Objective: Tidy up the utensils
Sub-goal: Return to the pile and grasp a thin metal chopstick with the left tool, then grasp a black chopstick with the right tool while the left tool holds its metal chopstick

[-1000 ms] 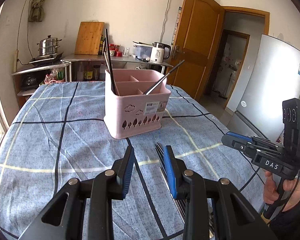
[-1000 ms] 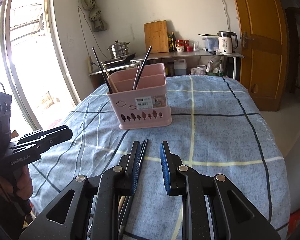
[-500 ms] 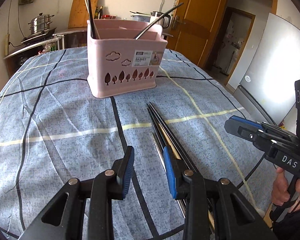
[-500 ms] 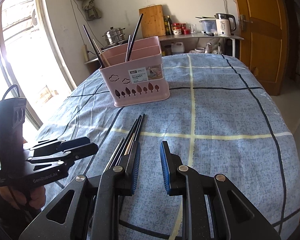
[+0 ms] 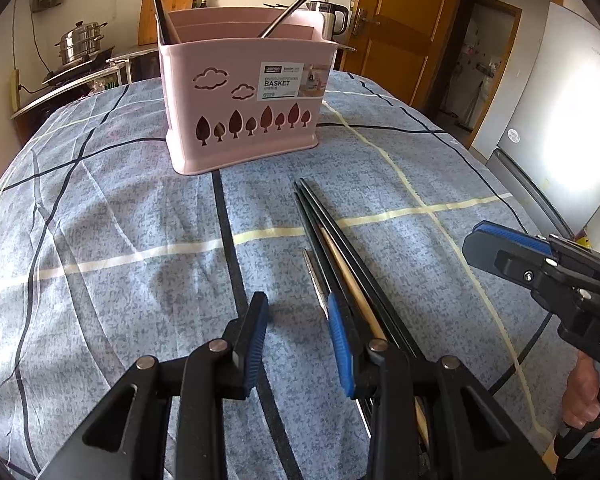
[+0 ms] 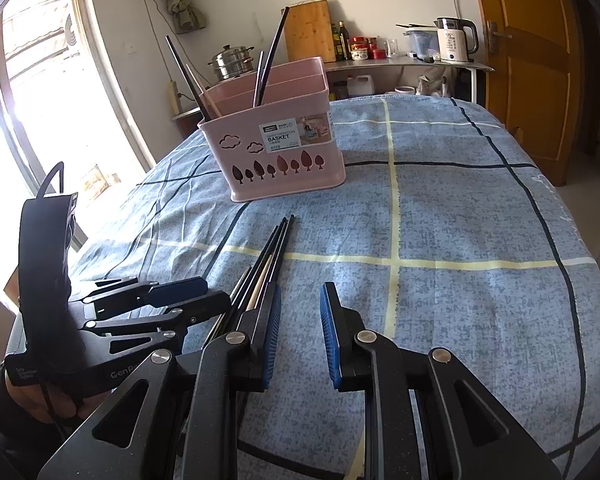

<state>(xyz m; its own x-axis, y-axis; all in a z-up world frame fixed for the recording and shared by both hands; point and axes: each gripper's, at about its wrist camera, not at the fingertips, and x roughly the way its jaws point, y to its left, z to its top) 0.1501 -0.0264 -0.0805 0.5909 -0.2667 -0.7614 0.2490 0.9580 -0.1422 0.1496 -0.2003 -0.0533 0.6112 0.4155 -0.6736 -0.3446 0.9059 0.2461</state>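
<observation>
Left wrist view has the loose chopsticks [image 5: 332, 236] lying in a bundle on the blue checked tablecloth [image 5: 100, 220]: a few thin black ones, one pale wooden one, plus a slim metal piece alongside. They run lengthwise toward the pink plastic basket [image 5: 244, 108], which has tree and cloud cutouts and already holds some sticks upright. Left gripper [image 5: 300, 332] is spread wide with nothing between its blue ribbed pads, its right finger over the bundle. Right gripper [image 6: 298, 316] is also spread and empty, sitting just right of the bundle.
</observation>
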